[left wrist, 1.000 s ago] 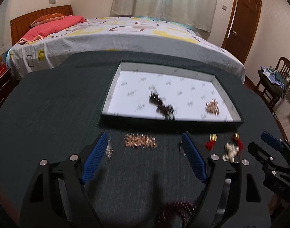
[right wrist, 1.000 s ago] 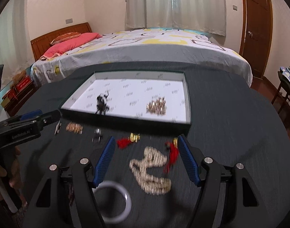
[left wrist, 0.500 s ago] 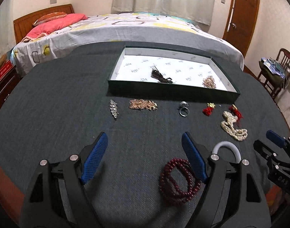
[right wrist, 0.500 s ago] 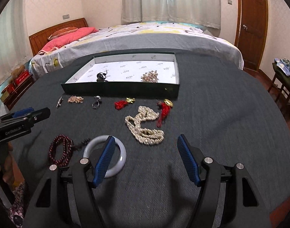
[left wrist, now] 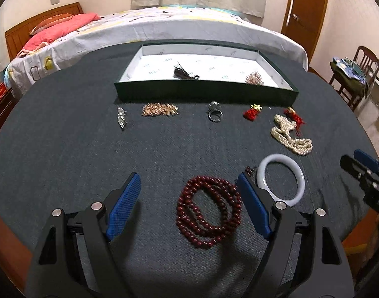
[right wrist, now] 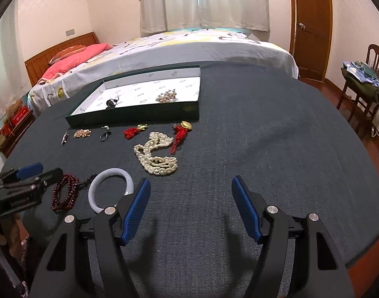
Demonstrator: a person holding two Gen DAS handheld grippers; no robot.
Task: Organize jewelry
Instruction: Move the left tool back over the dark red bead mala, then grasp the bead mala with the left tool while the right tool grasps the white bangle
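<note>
My left gripper [left wrist: 188, 177] hangs open over a dark red bead bracelet [left wrist: 209, 211], not touching it. A white bangle [left wrist: 281, 156] lies just right of its right finger. My right gripper [right wrist: 190, 180] is open above bare cloth, with the pearl necklace [right wrist: 155, 156] ahead of it. Along the green tray [left wrist: 204, 92] lie a silver pin [left wrist: 121, 118], a gold chain piece [left wrist: 159, 109], a ring [left wrist: 215, 114] and two red tassel earrings [left wrist: 251, 113]. Inside the tray are a dark piece [left wrist: 183, 73] and a gold cluster [left wrist: 255, 78].
The round table [right wrist: 276, 149] has a dark cloth, and its near edge runs close under both grippers. A bed [right wrist: 189, 47] stands right behind it. A chair [right wrist: 363, 74] piled with clothes and a wooden door [right wrist: 308, 24] are at the right.
Both grippers have drawn back from the tray toward the table's near edge and sunk a little. The bead bracelet and the bangle have come fully into view. Jaws unchanged.
</note>
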